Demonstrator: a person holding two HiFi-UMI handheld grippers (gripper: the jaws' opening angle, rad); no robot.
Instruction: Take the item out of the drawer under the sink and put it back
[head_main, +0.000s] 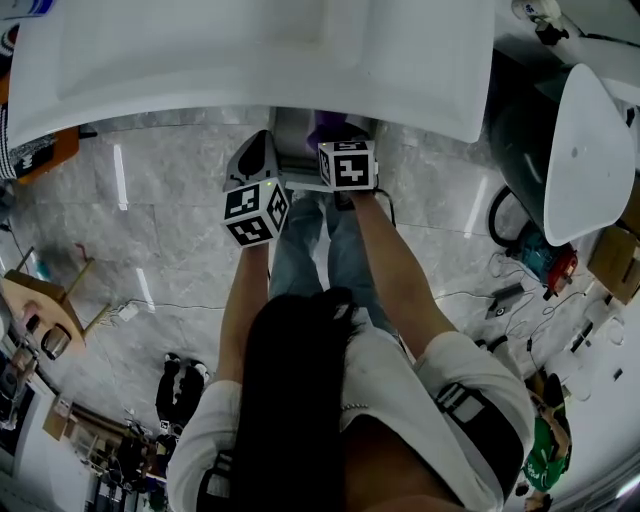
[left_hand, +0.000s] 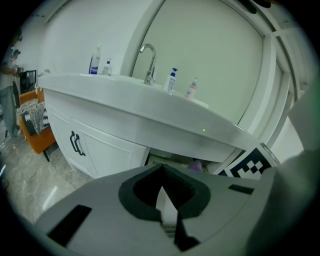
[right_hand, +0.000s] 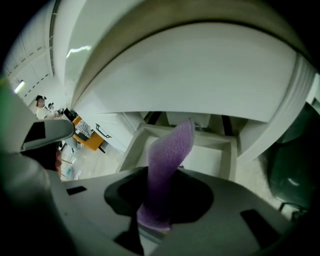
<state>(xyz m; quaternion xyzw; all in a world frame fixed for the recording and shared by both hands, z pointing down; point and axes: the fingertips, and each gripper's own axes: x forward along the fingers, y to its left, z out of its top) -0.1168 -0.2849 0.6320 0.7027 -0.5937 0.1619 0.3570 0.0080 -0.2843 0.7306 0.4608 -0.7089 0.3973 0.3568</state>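
A purple sponge (right_hand: 167, 160) stands up between the jaws of my right gripper (right_hand: 155, 220), which is shut on its lower end. Below and beyond it the white drawer (right_hand: 230, 150) under the sink (head_main: 250, 60) is pulled out. In the head view the right gripper (head_main: 335, 128) hovers over the drawer (head_main: 292, 150) with the sponge (head_main: 325, 124) just under the basin's edge. My left gripper (head_main: 255, 150) is beside it to the left, clear of the drawer. Its jaws (left_hand: 167, 210) are shut with nothing in them. From there the sponge (left_hand: 196, 165) peeks out under the counter.
The sink top (left_hand: 150, 110) overhangs the drawer, with a faucet (left_hand: 147, 60) and bottles (left_hand: 172, 80) on it. A cabinet door with a black handle (left_hand: 75, 144) is to the left. A white tub (head_main: 590, 150) and cables with tools (head_main: 540, 265) lie right.
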